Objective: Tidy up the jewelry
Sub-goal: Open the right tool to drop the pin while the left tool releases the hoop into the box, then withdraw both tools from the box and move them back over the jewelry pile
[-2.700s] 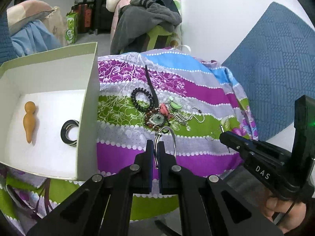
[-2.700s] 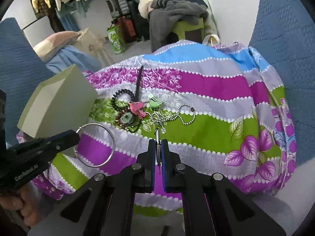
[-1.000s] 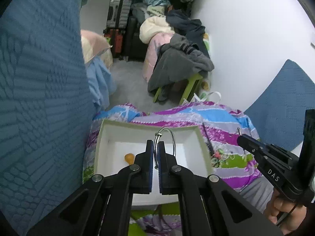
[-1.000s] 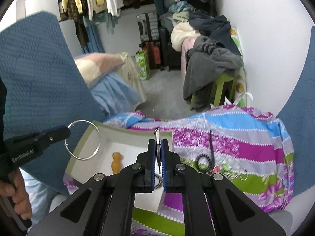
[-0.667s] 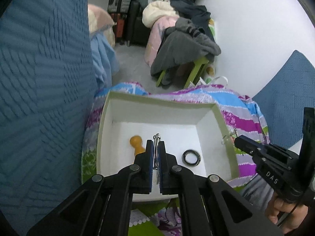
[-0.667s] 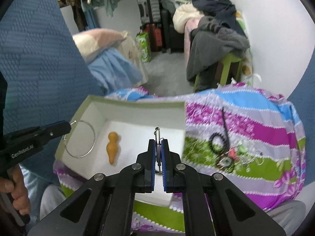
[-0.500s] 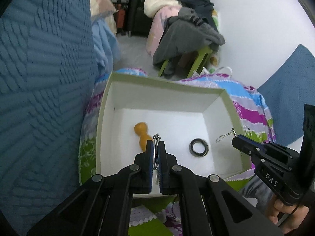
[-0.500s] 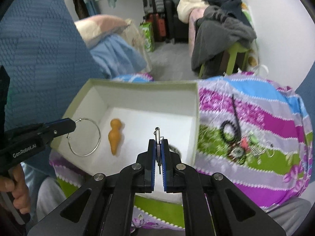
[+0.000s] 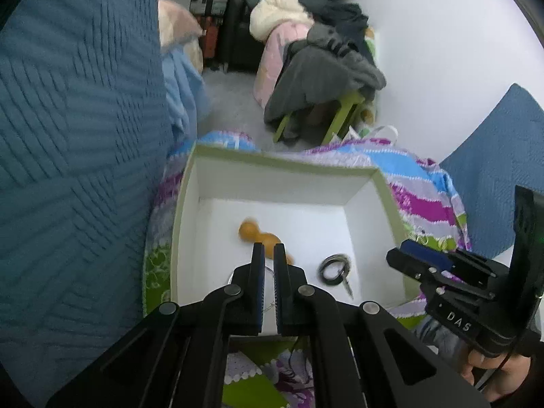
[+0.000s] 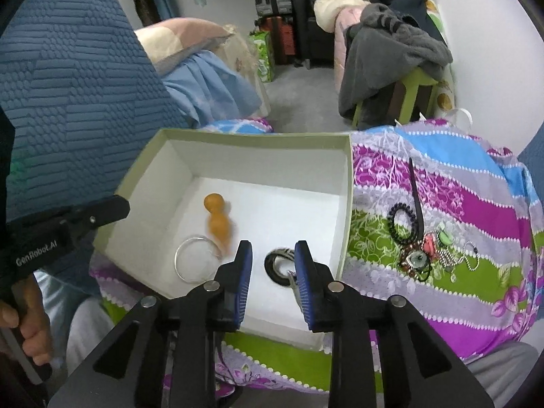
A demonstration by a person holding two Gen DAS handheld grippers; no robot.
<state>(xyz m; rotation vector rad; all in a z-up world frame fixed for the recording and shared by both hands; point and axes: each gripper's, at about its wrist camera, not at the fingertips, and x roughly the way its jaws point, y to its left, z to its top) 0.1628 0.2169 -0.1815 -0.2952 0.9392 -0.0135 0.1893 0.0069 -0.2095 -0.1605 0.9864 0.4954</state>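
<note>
Right claw: the right gripper (image 10: pixel 273 250) hangs low over the open white box (image 10: pixel 343 204), and its jaws are opening. Nothing is pinched between them.
Small silver piece: a thin bit of metal (image 10: pixel 291 277) sits close by the inner side of one right finger. It is just beside the black ring (image 10: pixel 278 265) on the box floor and looks let go; it is too small to name better.
Left claw: the left gripper (image 9: pixel 266 248) is over the near side of the box, with its jaws all but closed on nothing.
Silver hoop: the hoop (image 10: pixel 195 260) lies flat inside the box, clear of the left claw's tip and next to the orange gourd-shaped pendant (image 10: pixel 217 221).
Left to sort: a tangle of beads, ball chain and charms (image 10: pixel 421 248) lies on the striped cloth (image 10: pixel 442 187), well apart from the box.
Handling: these pieces look very light. The hoop is thin, stiff wire and slick, so it should be pinched across the wire itself. The chains are limp and likely to drag their neighbours along, so lift them slowly by one end or by a charm.
Risk: small pieces may bounce or cling to a pad on release.
</note>
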